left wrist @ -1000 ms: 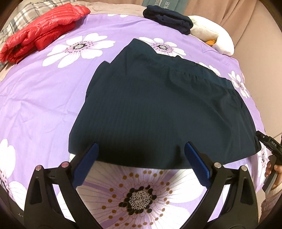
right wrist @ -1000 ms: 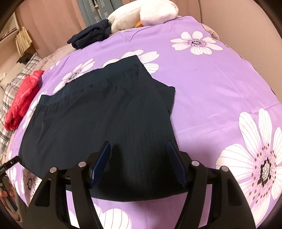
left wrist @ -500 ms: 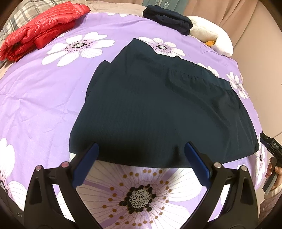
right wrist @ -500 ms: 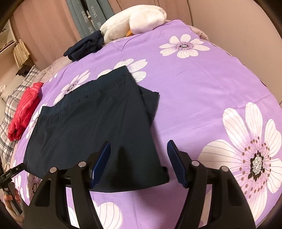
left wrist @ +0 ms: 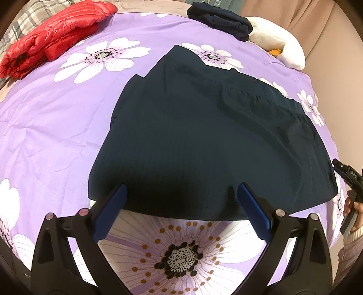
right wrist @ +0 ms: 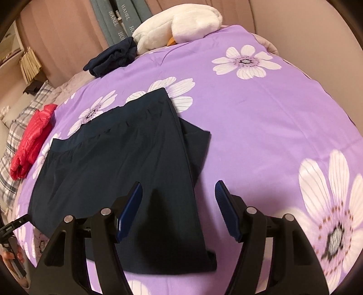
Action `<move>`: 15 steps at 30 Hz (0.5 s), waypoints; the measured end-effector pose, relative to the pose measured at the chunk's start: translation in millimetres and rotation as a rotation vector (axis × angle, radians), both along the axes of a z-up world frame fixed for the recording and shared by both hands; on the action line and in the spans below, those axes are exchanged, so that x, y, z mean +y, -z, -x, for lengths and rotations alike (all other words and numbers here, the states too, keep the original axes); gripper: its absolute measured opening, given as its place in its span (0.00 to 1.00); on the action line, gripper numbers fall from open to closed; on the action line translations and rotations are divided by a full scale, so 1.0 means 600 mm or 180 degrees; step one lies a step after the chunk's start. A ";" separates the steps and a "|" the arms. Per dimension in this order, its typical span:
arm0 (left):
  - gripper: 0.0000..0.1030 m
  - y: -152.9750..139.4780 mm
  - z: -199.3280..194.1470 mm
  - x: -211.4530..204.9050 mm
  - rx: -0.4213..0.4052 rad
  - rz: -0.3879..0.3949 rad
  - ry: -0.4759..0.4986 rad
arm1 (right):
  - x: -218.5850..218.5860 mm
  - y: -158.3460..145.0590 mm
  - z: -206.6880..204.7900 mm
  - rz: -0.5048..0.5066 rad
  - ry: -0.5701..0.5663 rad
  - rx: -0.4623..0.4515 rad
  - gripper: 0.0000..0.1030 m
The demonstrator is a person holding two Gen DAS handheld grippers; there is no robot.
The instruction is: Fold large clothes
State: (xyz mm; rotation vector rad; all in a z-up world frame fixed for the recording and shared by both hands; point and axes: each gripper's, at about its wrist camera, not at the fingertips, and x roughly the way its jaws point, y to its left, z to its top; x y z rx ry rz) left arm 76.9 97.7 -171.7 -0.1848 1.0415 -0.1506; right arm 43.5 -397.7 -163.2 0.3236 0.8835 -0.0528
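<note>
Purple floral bedding point(left wrist: 56, 118) covers the bed where a dark navy garment point(left wrist: 204, 136) lies spread flat at the centre, one layer folded over another along its side. Both grippers hang above its near edge: the left gripper point(left wrist: 181, 195) with jaws spread and empty, the right gripper point(right wrist: 179, 192) likewise spread, gripping nothing. A red puffer jacket point(left wrist: 52, 38), folded dark clothes point(left wrist: 220, 18) and a white plush toy point(right wrist: 179, 25) sit near the bed's far edge.

Dark garment point(left wrist: 204, 136) flat on floral bedspread point(left wrist: 56, 127) — left gripper point(left wrist: 181, 192) spread wide, empty.
</note>
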 end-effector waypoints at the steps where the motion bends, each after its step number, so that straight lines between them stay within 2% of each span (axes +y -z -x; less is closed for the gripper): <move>1: 0.96 0.000 -0.002 0.000 -0.0004 -0.0026 -0.0015 | 0.001 0.002 -0.014 0.0040 -0.0016 0.0020 0.65; 3: 0.96 0.000 -0.006 0.000 -0.0014 -0.0061 -0.0040 | 0.002 0.004 -0.030 0.0061 -0.0073 0.0020 0.62; 4: 0.96 0.002 -0.009 0.000 -0.0015 -0.0068 -0.0061 | 0.003 0.006 -0.040 0.0073 -0.0122 0.0035 0.53; 5: 0.96 0.003 -0.012 0.000 -0.0010 -0.0068 -0.0070 | 0.006 0.008 -0.046 0.0089 -0.0155 0.0063 0.49; 9: 0.96 0.012 -0.029 -0.005 -0.0008 -0.0147 -0.0094 | 0.030 0.020 -0.064 0.0398 -0.0344 0.0206 0.16; 10: 0.96 0.015 -0.033 -0.007 -0.0006 -0.0158 -0.0100 | 0.036 0.020 -0.063 0.0510 -0.0370 0.0212 0.03; 15: 0.96 0.018 -0.045 -0.008 -0.0034 -0.0130 -0.0122 | 0.041 0.006 -0.042 0.0717 -0.0403 0.0070 0.02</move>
